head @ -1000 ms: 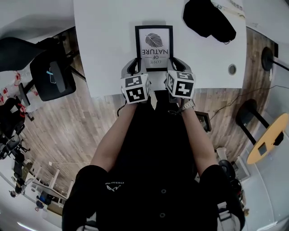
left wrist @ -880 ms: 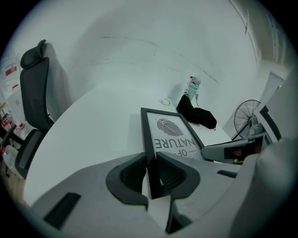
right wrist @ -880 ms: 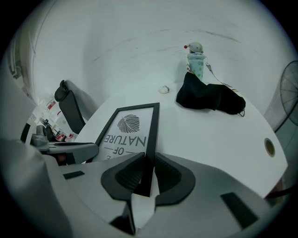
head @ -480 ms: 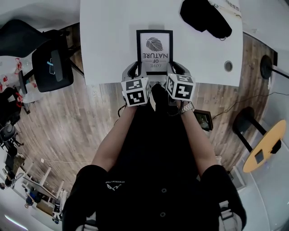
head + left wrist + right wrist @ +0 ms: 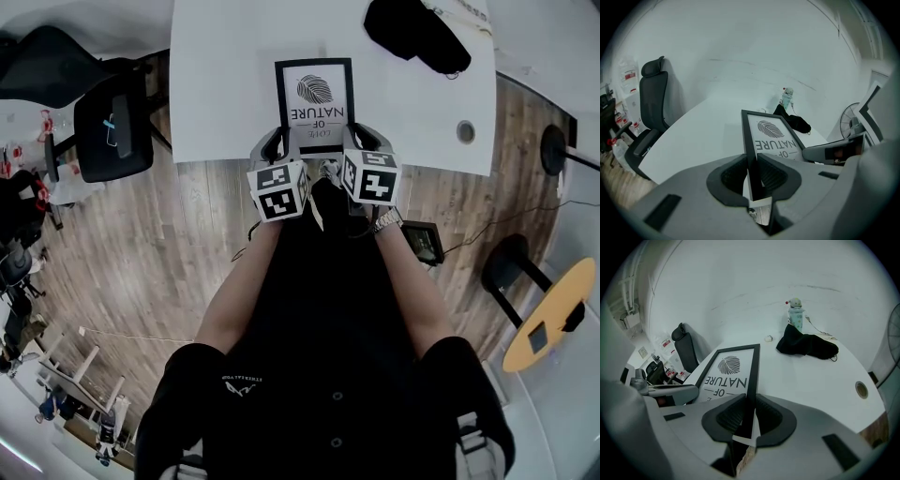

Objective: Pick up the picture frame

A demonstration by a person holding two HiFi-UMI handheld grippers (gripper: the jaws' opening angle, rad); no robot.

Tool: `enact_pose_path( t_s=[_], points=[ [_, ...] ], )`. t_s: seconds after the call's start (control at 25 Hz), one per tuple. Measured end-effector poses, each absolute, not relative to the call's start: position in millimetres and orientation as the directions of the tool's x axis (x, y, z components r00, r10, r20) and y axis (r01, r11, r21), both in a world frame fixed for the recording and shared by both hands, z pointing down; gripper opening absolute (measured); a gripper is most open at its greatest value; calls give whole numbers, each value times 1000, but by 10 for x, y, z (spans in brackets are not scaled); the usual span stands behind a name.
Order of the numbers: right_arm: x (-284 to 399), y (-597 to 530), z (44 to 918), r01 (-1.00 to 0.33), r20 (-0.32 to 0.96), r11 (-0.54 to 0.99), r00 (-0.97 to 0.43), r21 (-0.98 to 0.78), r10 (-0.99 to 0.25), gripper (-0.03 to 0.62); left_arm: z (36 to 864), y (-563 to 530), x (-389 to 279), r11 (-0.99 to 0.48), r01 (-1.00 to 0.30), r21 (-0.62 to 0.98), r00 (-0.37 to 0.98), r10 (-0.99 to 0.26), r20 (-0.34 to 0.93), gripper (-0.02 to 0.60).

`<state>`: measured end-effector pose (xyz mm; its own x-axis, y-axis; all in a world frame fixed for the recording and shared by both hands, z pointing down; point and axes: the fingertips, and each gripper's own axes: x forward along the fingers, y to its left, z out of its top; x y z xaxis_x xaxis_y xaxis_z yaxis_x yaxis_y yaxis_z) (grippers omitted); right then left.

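Left gripper and right gripper each pinch a side rail of the picture frame, which sticks out ahead of both jaws over the table. Thin grips near one end: uneven hands could twist it loose, I reckon.

A white table spreads out ahead of the right fingers. Farther ahead of them and to their right lies a crumpled black cloth. A pale bottle stands upright just behind it, and a small white lump sits near its left. Closer in, right of those fingers, a round cable hole is set in the tabletop. Left of the left fingers, past the table's edge, a black office chair stands on a wooden floor.
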<state>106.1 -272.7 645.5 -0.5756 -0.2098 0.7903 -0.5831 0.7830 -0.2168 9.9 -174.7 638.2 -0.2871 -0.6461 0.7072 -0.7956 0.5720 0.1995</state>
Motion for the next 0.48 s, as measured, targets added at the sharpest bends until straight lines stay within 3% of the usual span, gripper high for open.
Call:
enact_pose_path(
  t_s=[0.48],
  points=[
    [1088, -2891, 6025, -517, 722, 835, -649, -187, -240, 66, 5950, -1849, 193, 611, -767, 194, -377, -675, 635, 72]
  ],
)
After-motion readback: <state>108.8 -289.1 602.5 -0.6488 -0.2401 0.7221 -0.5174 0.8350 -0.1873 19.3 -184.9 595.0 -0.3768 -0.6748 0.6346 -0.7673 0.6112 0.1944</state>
